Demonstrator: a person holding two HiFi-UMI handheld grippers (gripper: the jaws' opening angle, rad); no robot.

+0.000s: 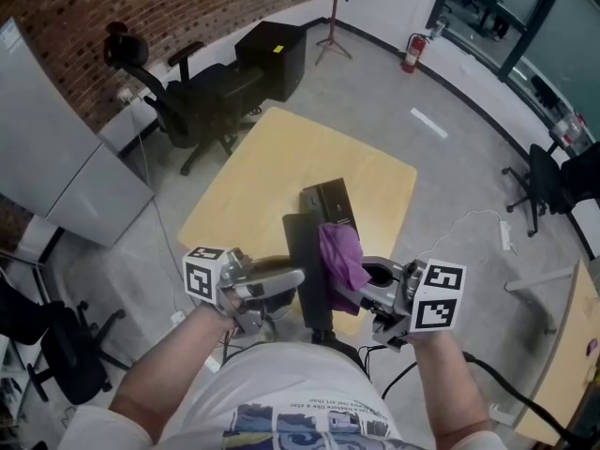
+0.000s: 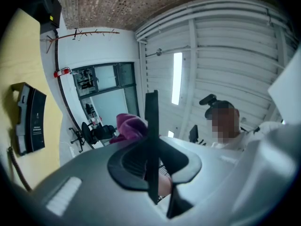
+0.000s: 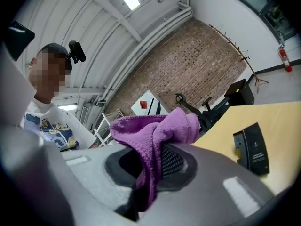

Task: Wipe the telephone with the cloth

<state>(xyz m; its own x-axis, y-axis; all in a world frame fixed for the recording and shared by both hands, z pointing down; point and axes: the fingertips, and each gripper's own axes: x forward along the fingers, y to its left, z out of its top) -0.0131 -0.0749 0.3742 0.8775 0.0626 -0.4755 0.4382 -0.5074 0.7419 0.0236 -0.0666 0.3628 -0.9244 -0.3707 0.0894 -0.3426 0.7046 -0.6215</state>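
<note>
The black telephone base lies on the yellow table. It also shows in the left gripper view as the telephone base, and in the right gripper view as the telephone base. My left gripper is shut on the long black handset, which it holds above the table's near edge. Seen edge-on, the handset stands between the jaws of the left gripper. My right gripper is shut on a purple cloth that rests against the handset's right side. The cloth bulges out of the right gripper.
A black office chair and a black cabinet stand beyond the table's far left corner. A grey cabinet is at the left, a coat stand at the back. Cables trail on the floor near my feet.
</note>
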